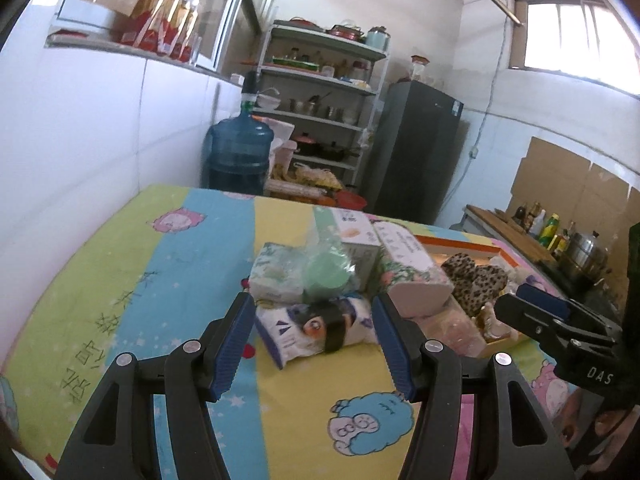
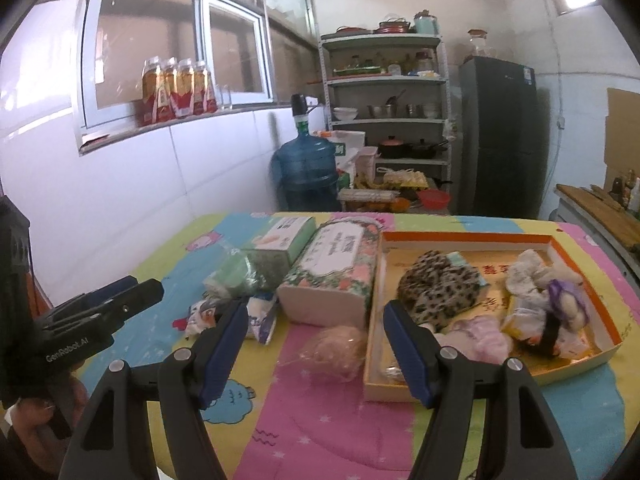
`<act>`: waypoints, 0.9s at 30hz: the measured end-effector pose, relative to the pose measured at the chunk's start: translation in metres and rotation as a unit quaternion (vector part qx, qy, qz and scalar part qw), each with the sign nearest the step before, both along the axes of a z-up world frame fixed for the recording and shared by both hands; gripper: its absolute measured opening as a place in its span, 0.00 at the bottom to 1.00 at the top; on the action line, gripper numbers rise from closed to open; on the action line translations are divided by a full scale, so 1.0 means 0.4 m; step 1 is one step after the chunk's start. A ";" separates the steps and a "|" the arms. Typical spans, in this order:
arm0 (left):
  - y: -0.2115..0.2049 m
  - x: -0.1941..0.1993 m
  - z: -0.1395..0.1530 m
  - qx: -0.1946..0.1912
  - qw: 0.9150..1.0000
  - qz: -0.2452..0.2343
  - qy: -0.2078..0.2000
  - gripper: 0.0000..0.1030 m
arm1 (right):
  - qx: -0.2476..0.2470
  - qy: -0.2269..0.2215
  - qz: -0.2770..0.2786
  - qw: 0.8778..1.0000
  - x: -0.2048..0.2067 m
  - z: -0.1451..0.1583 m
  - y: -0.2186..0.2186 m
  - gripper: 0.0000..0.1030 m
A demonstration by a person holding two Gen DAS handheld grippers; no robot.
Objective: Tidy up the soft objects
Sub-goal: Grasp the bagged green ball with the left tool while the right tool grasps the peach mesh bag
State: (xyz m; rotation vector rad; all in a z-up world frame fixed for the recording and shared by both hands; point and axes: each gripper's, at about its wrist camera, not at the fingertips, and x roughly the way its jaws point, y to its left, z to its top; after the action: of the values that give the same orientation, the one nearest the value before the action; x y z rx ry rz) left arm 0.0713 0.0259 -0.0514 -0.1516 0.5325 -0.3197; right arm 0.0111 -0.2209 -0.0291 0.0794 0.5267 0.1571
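My left gripper [image 1: 314, 340] is open and empty, just in front of a white soft pack with a cartoon face [image 1: 316, 330] on the table. Behind it lie a tissue pack [image 1: 276, 276] and a green bagged item [image 1: 326, 270]. My right gripper [image 2: 314, 344] is open and empty above a clear bag with a beige soft ball [image 2: 336, 350]. The orange-rimmed tray [image 2: 580, 256] at the right holds a leopard-print soft item [image 2: 440, 288], a pink soft item [image 2: 480, 336] and plush toys [image 2: 544, 292]. The floral tissue pack [image 2: 336, 268] lies left of the tray.
A green-and-white box [image 2: 280, 236] stands behind the packs. The table has a colourful cartoon cloth [image 1: 160, 280]. Behind it are a blue water jug [image 2: 306, 168], a shelf rack [image 2: 388, 120] and a dark fridge [image 2: 500, 136]. A counter with bottles [image 1: 548, 228] is at the right.
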 end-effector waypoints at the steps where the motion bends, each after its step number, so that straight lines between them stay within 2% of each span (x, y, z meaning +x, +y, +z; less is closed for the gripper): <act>1: 0.003 0.001 -0.003 -0.001 1.000 0.002 0.002 0.61 | -0.001 0.003 0.004 1.000 0.005 -0.005 0.008 0.68; 14: 0.013 0.044 -0.034 -0.004 1.000 0.000 0.019 0.61 | -0.005 0.043 0.015 0.999 0.064 -0.077 0.029 0.68; 27: -0.010 0.084 -0.057 -0.006 0.999 -0.007 0.034 0.61 | -0.010 0.057 0.011 0.998 0.111 -0.107 0.021 0.68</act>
State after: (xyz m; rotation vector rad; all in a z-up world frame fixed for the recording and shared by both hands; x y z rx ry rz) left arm 0.1050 0.0220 -0.0742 -0.1701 0.5996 -0.3328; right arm 0.0554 -0.2126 -0.0720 0.0636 0.6438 0.1697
